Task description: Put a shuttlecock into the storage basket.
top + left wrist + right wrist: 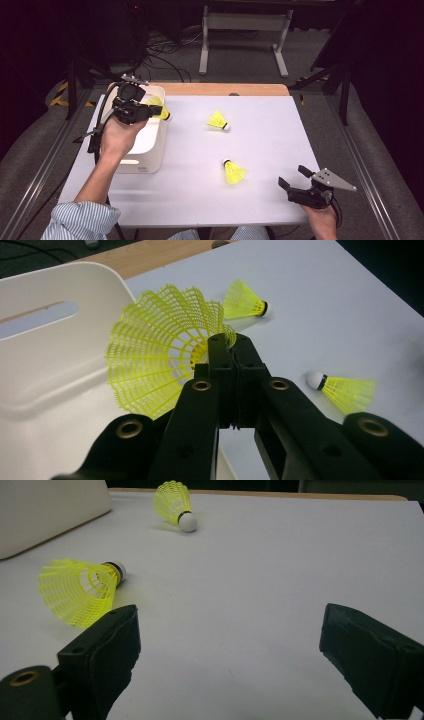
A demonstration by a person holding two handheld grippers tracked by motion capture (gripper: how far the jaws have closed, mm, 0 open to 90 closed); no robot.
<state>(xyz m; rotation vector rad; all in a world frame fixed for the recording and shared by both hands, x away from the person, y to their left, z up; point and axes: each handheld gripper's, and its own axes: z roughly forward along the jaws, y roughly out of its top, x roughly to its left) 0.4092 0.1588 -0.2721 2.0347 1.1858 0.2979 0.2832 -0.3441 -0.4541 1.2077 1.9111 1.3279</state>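
My left gripper (150,111) is shut on the rim of a yellow shuttlecock (159,107) (160,347) and holds it over the right edge of the white bin (152,145); the pinch on the mesh skirt is plain in the left gripper view (231,347). Two more yellow shuttlecocks lie on the white table: one in the middle (219,121) (245,302) (175,502), one nearer the front (233,171) (345,390) (80,590). At the front right corner my right gripper (291,177) (230,645) rests open, its jaws wide apart with nothing between them.
The white bin (45,355) stands at the table's left side with a slot handle in its wall. A wooden strip (220,89) runs along the table's far edge. Beyond it lie cables and a metal stand's legs (245,45) on the floor.
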